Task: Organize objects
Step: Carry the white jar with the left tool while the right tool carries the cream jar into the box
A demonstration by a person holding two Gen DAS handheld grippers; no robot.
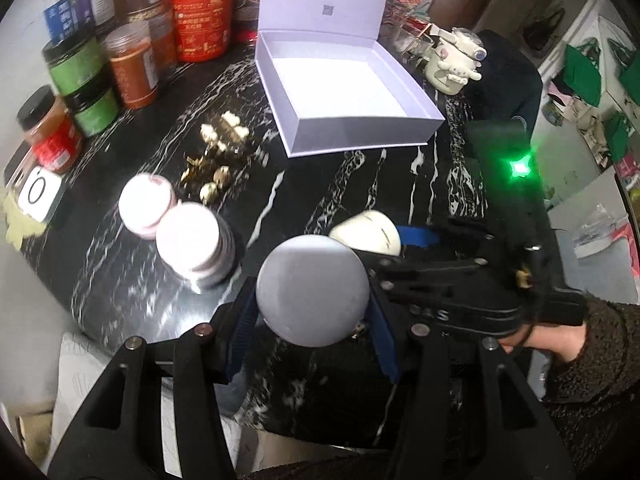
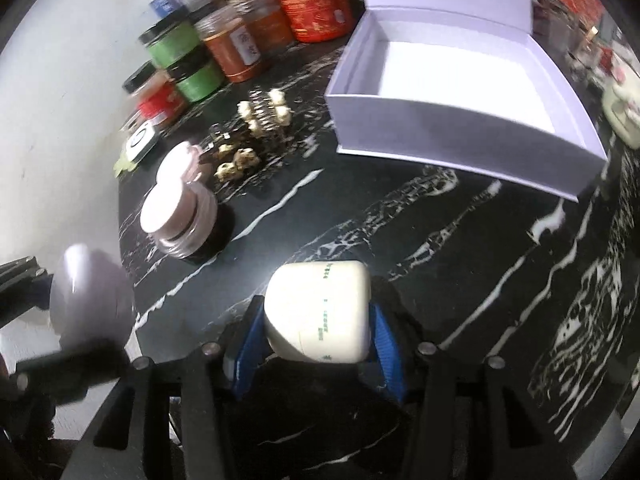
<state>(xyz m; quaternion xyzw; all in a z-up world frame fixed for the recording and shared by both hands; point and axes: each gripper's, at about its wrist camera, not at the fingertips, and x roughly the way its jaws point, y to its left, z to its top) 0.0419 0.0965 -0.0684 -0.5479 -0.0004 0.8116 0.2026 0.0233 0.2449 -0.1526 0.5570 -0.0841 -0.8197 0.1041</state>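
Note:
My left gripper is shut on a jar with a round lilac lid, held above the near edge of the black marble table. My right gripper is shut on a cream-white container with green print; the same container shows just beyond the lilac lid in the left wrist view. The lilac jar appears blurred at the left of the right wrist view. An open lilac box with its lid raised stands farther back on the table, its inside bare.
Two pink-lidded jars stand at the left, with small gold and white trinkets behind them. Spice jars and a red canister line the back left. A cartoon mug sits right of the box.

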